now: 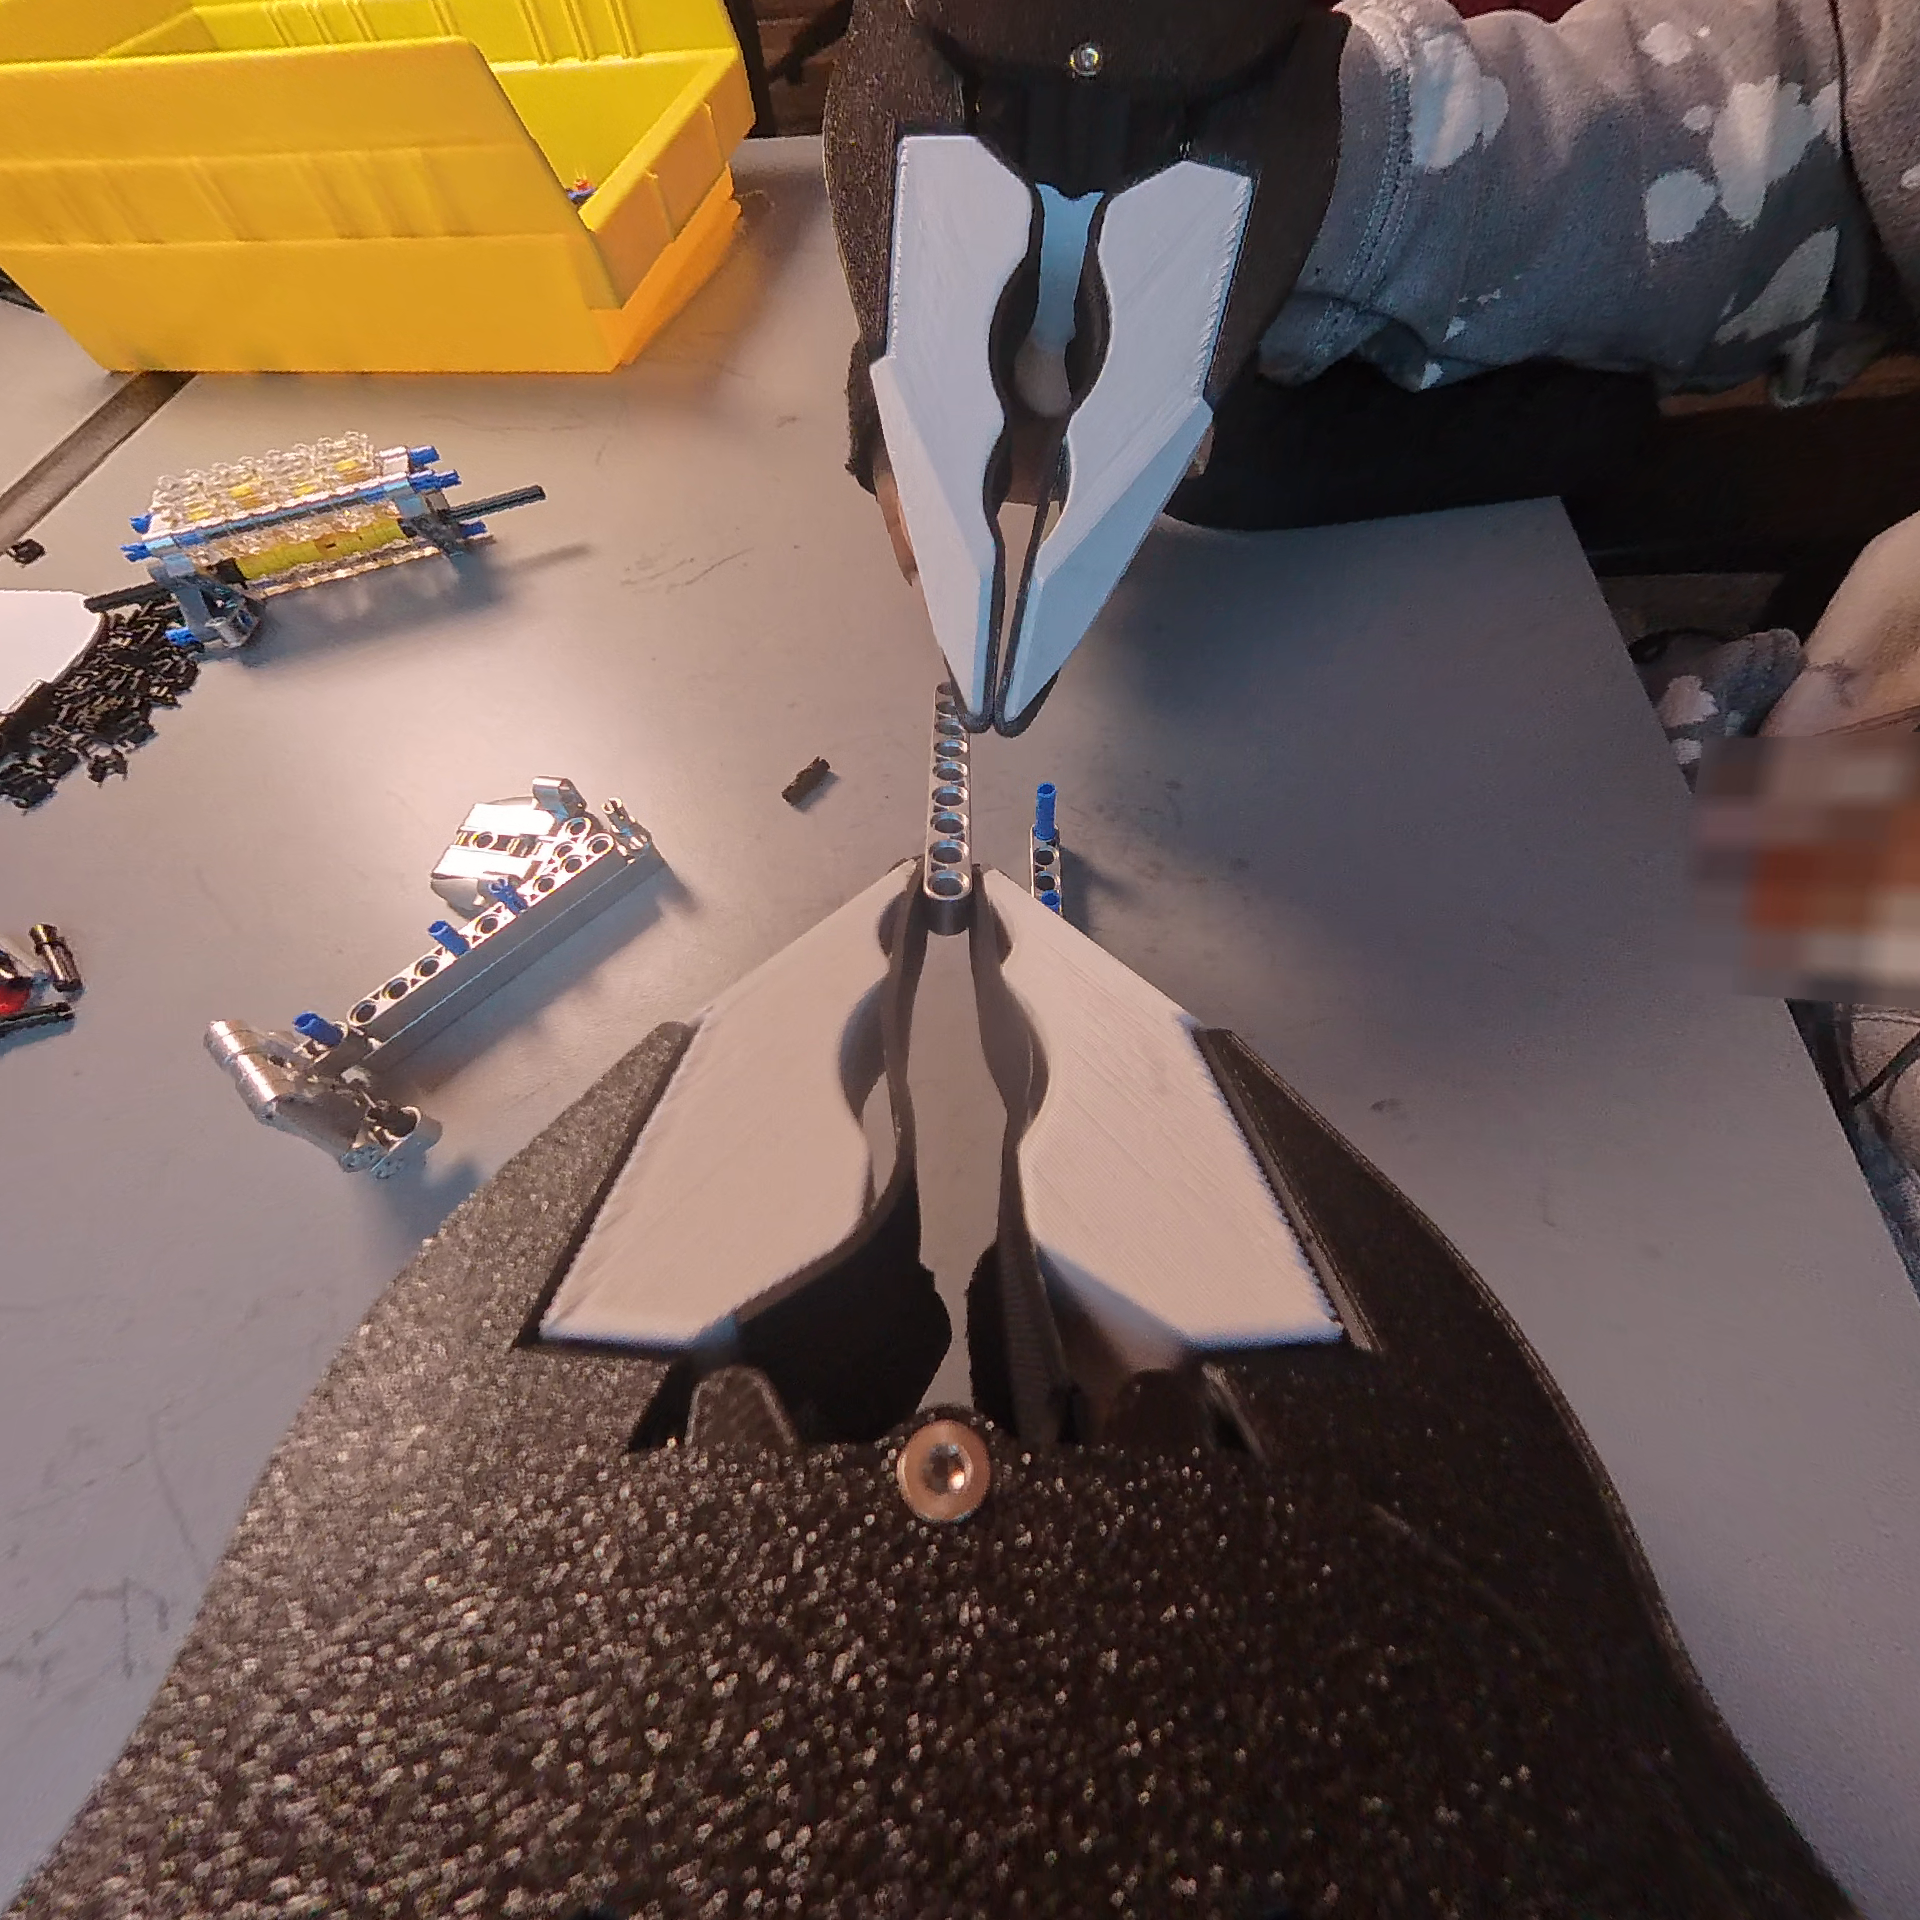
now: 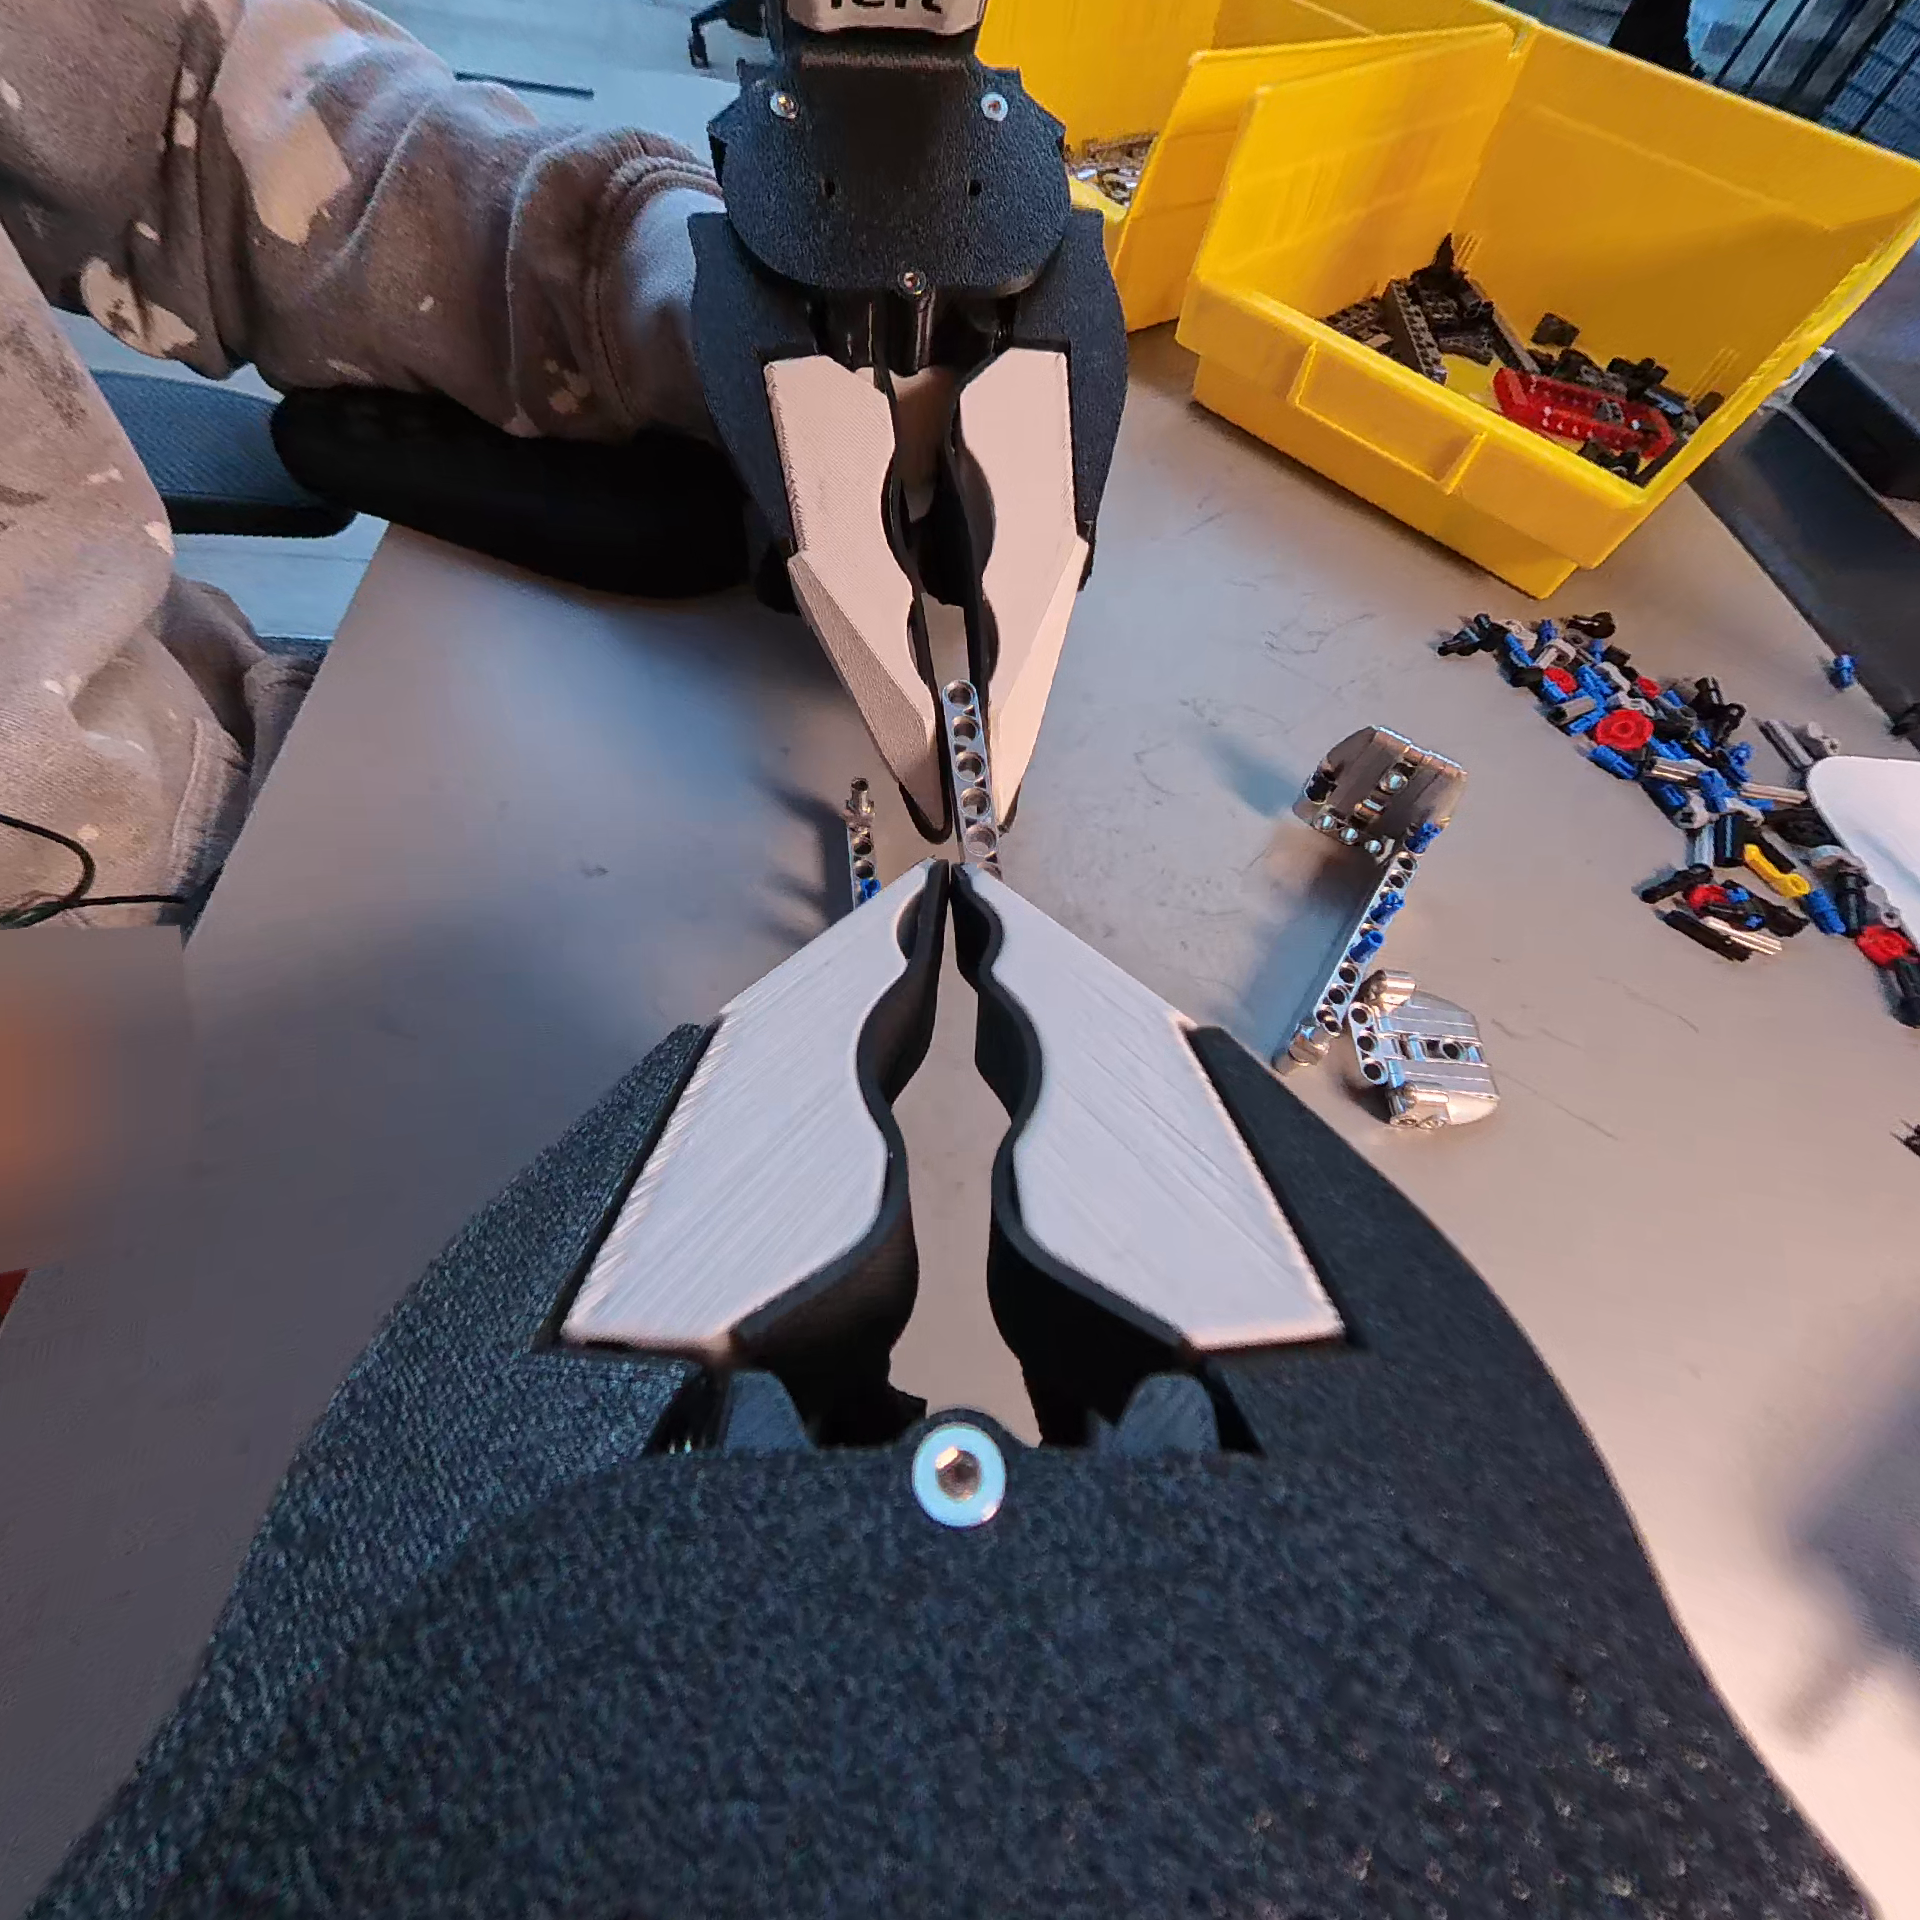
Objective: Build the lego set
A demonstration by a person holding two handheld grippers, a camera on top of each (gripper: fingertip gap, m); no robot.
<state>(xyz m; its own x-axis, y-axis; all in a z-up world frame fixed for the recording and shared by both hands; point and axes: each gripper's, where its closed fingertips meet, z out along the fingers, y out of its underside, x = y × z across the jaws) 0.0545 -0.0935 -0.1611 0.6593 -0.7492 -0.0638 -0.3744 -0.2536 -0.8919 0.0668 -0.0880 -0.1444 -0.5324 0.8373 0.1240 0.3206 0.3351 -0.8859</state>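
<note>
Left claw: the left claw (image 1: pixel 951 883) is clamped on the near end of a grey beam (image 1: pixel 951 810), both fingers pressed against its sides.
Beam axis: the grey beam runs straight from the left claw toward 12 o'clock, lifted off the table (image 1: pixel 1351 831), its row of holes facing up in the left wrist view.
Right claw: the right claw (image 1: pixel 987 717) comes in from 12 o'clock, tip to tip with the left. Its fingers are together, and they touch or sit just beside the beam's far end. Whether they pinch a small piece cannot be told.
Nearer claw: the left one has the beam, while the right only meets its far end.
At 10 o'clock, far: a yellow bin (image 1: pixel 312 208), then a clear-and-yellow assembly (image 1: pixel 301 520) and a heap of black pins (image 1: pixel 94 686).
At 9 o'clock: a long grey assembly (image 1: pixel 457 977) with blue pins lies flat, well apart from the claws.
At 11 o'clock, near: one loose black pin (image 1: pixel 808 779) on the table.
At 1 o'clock, close: a short beam with a blue pin (image 1: pixel 1044 852) stands just beside the held beam, under the claws' meeting point. It is the nearest obstruction.
At 2 o'clock: a person's patterned sleeve (image 1: pixel 1558 208).
</note>
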